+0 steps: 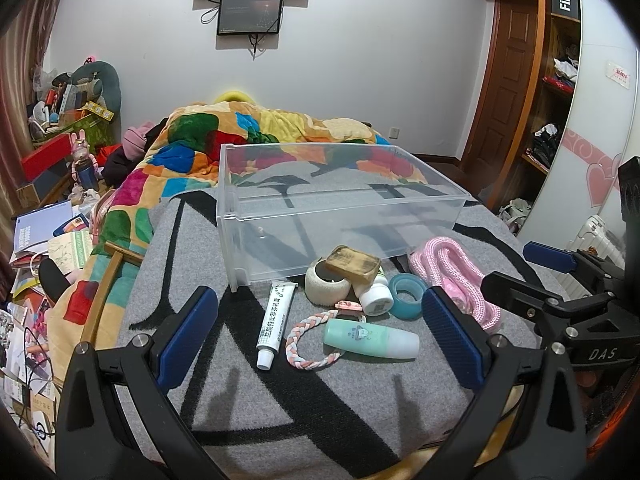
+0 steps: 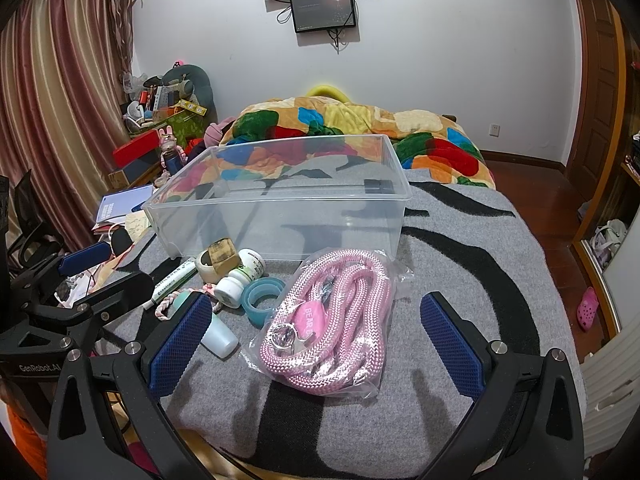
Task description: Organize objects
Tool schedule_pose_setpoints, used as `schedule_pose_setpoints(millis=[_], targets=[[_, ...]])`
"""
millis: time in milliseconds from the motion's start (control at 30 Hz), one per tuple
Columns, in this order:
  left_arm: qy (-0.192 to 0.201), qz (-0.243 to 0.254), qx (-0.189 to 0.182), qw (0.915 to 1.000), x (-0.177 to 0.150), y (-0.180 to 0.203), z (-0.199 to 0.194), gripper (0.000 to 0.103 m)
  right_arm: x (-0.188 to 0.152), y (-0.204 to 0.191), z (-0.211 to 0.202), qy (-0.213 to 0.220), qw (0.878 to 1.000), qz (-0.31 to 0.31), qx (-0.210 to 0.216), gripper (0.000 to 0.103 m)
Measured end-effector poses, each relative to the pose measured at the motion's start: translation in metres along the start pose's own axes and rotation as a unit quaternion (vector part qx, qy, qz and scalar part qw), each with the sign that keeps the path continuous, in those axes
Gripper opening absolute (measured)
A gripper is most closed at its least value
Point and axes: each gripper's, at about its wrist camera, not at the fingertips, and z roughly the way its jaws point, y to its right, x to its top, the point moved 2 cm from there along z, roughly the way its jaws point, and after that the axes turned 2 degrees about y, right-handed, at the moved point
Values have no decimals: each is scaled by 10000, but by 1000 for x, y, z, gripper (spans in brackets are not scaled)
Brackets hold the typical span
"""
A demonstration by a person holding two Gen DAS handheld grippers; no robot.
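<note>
Grey blanket [image 1: 240, 420] on a messy bedroom bed, clear bin [image 1: 320, 216] empty. Both grippers, left gripper [image 1: 320, 340] and right gripper [image 2: 316, 344], gaping wide, holding nothing; probably grab the bagged pink rope [image 2: 332, 320] next.

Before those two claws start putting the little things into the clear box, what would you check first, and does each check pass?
1. Clear box has nothing in it: ok.
2. Left gripper jaws wide apart, holding nothing: ok.
3. Right gripper jaws wide apart, holding nothing: ok.
4. Bagged pink rope lies between the right jaws, easy to pick: ok.
5. Green bottle lies flat and apart from the ointment tube: ok.
6. Wooden block sits stably on the white tape roll: cannot tell.
</note>
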Motion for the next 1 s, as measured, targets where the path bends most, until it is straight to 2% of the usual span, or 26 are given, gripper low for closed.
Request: schedule_pose_setpoints(millis=[1000], targets=[[3,19,-8,10000,0,0,0,103,-3,-3,0,-38,10000,37,43,103]])
